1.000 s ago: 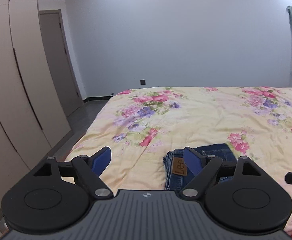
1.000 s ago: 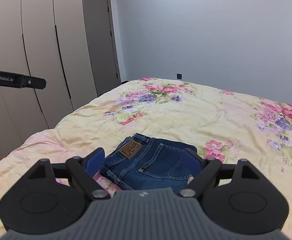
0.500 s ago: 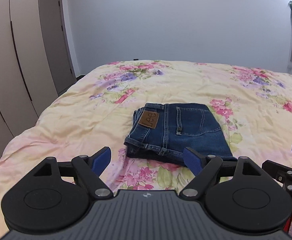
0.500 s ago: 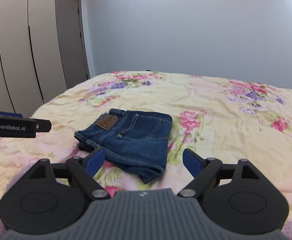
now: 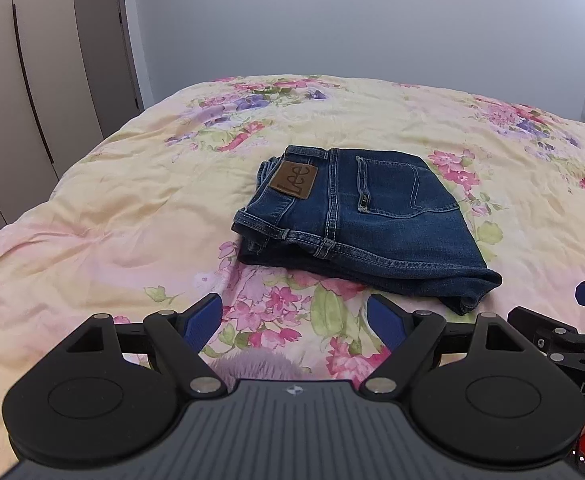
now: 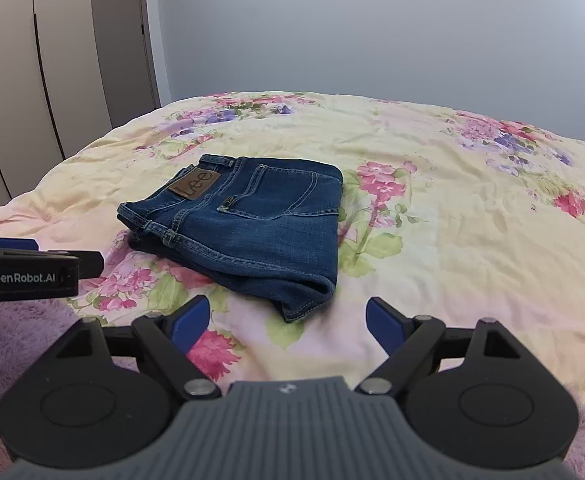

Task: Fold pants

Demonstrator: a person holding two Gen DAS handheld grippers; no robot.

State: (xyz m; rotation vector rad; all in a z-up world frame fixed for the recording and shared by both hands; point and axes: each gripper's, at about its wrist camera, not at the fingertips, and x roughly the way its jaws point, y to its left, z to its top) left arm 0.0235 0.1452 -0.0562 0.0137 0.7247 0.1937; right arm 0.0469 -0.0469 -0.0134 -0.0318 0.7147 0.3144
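Dark blue jeans (image 5: 356, 216) lie folded into a compact stack on the floral bedspread (image 5: 112, 208), brown Lee patch and back pocket facing up. They also show in the right wrist view (image 6: 248, 224). My left gripper (image 5: 294, 322) is open and empty, hovering near the bed's front edge, short of the jeans. My right gripper (image 6: 288, 322) is open and empty, also short of the jeans. The right gripper's side shows at the right edge of the left wrist view (image 5: 572, 332); the left gripper's side shows at the left of the right wrist view (image 6: 32, 268).
The bed fills the middle of both views. Tall beige wardrobe doors (image 5: 32, 92) stand on the left and a plain grey wall (image 5: 332, 20) behind. A purple fluffy fabric (image 6: 20, 344) lies at the bed's near edge under the grippers.
Both grippers have pulled back and away from the folded jeans, which now lie farther ahead and in full view. Both stay open and empty.
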